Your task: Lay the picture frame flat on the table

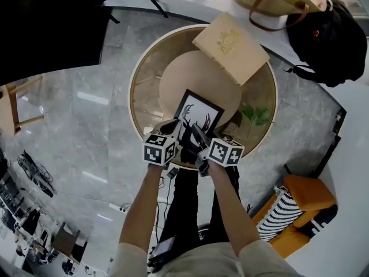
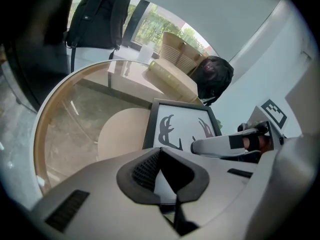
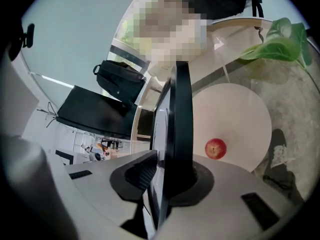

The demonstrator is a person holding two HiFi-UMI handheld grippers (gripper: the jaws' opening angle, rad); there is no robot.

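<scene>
Both grippers pinch the frame (image 1: 200,111) at its near end, over the near rim of the round glass table (image 1: 135,79). The left gripper (image 1: 173,126) has its jaws pressed onto the frame's lower left edge; in its own view the pale print sits in the narrow gap between the pads (image 2: 145,169). The right gripper (image 1: 197,133) clamps the lower right edge, and its view shows the frame (image 3: 181,114) edge-on, held tight between both jaws.

The frame's long axis seems to run away from the person, from the grippers toward the table's middle. Its antler print (image 2: 180,126) faces up toward the head camera. It looks tilted, but whether its far edge touches the glass cannot be told.

Beyond the frame lies a tan box (image 1: 230,48). A green leaf (image 1: 255,114) lies to the right. A red apple (image 3: 215,148) sits on the pale disc (image 1: 179,79) behind the frame.
</scene>
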